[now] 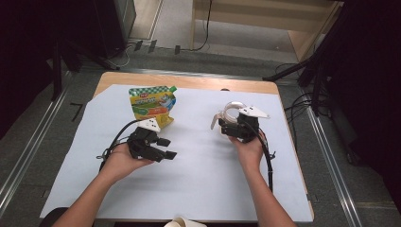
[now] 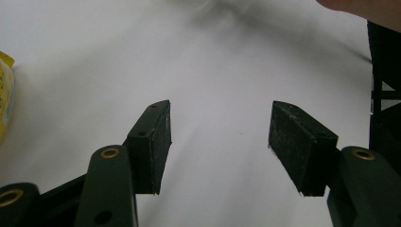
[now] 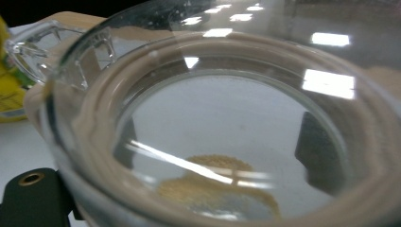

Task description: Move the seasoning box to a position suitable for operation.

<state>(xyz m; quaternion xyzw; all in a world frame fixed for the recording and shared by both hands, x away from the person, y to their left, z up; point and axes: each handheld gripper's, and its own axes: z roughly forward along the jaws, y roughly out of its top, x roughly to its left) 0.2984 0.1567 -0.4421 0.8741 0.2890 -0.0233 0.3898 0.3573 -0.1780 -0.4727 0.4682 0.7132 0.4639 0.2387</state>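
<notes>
— Jaws, right gripper (image 1: 230,124)?
— Clamped on a clear glass jar (image 1: 231,112), held tilted above the bench's white sheet (image 1: 203,175); tan granules (image 3: 222,184) lie inside it.
— Jaws, left gripper (image 1: 166,148)?
— Parted, nothing between them, over bare sheet.
— Surroundings?
— A yellow-green pouch (image 1: 152,105) lies flat just beyond the left gripper, well apart from the jar. Bench (image 1: 189,81) edge is wood.

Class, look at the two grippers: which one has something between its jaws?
The right gripper: its jaws sit either side of a clear glass cup holding yellowish powder. The left gripper stands open over bare white table cover.
</notes>
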